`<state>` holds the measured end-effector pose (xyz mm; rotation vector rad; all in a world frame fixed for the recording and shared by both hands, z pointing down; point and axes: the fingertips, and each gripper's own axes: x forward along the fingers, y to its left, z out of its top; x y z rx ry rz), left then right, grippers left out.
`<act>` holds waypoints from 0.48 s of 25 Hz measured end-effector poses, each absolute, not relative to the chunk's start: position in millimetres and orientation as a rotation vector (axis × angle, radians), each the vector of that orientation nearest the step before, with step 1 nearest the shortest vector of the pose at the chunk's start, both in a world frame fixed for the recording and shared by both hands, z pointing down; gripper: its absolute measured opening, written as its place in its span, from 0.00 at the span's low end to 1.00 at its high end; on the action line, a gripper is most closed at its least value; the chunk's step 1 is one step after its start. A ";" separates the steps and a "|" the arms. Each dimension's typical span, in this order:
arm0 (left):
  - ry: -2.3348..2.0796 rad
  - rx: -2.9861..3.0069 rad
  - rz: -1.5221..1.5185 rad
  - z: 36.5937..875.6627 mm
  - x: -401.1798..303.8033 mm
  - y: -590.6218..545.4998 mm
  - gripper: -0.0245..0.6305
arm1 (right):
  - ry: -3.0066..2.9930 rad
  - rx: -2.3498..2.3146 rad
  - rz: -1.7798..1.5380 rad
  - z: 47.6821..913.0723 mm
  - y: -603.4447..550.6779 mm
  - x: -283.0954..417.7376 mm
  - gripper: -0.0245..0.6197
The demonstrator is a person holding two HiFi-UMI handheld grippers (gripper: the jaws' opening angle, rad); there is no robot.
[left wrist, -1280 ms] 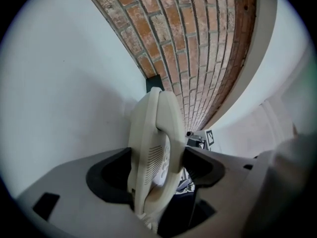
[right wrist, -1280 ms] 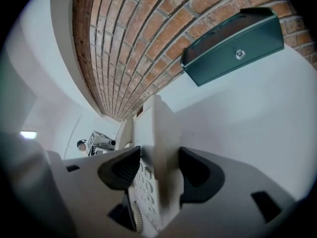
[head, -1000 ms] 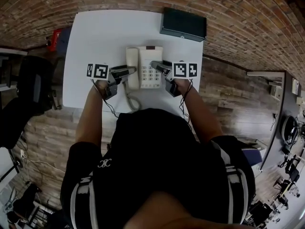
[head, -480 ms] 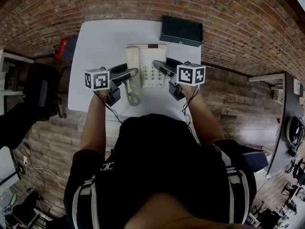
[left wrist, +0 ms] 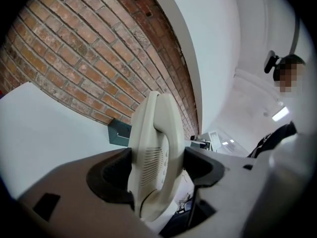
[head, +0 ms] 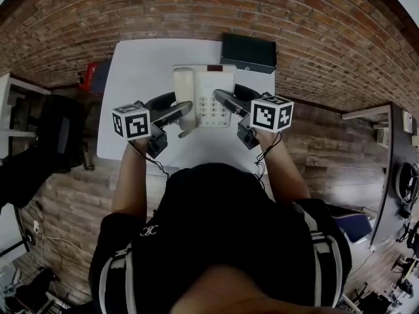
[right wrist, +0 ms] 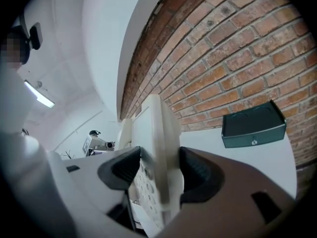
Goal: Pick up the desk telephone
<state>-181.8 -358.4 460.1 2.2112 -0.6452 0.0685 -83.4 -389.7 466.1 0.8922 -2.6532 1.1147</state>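
Over white table (head: 141, 64), near middle: one cream telephone (head: 203, 93), held from both sides. Two grippers. Left gripper (left wrist: 156, 165) pinches handset side, jaws pressed on it. Right gripper (right wrist: 156, 170) pinches button side, jaws tight on edge. Two bare arms (head: 127, 175) reach forward side by side, one marker cube (head: 131, 121) on each gripper. One dark green box (head: 247, 52) at table's back right, against brick wall (head: 196, 5), apart from telephone.
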 end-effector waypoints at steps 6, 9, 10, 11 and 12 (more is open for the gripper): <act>-0.632 2.187 0.085 459.7 -180.3 -357.2 0.54 | -2.612 0.913 1.143 464.8 -387.0 -81.4 0.41; -0.642 2.179 0.088 459.0 -179.9 -357.3 0.54 | -2.601 0.914 1.163 465.6 -386.1 -81.3 0.42; -0.646 2.180 0.085 457.3 -178.7 -357.6 0.54 | -2.599 0.915 1.170 465.2 -385.6 -80.2 0.41; -0.648 2.181 0.084 455.5 -177.4 -357.9 0.54 | -2.599 0.918 1.174 464.6 -385.3 -78.9 0.41; -0.647 2.181 0.086 454.4 -176.4 -357.7 0.54 | -2.599 0.923 1.175 463.9 -385.0 -77.6 0.41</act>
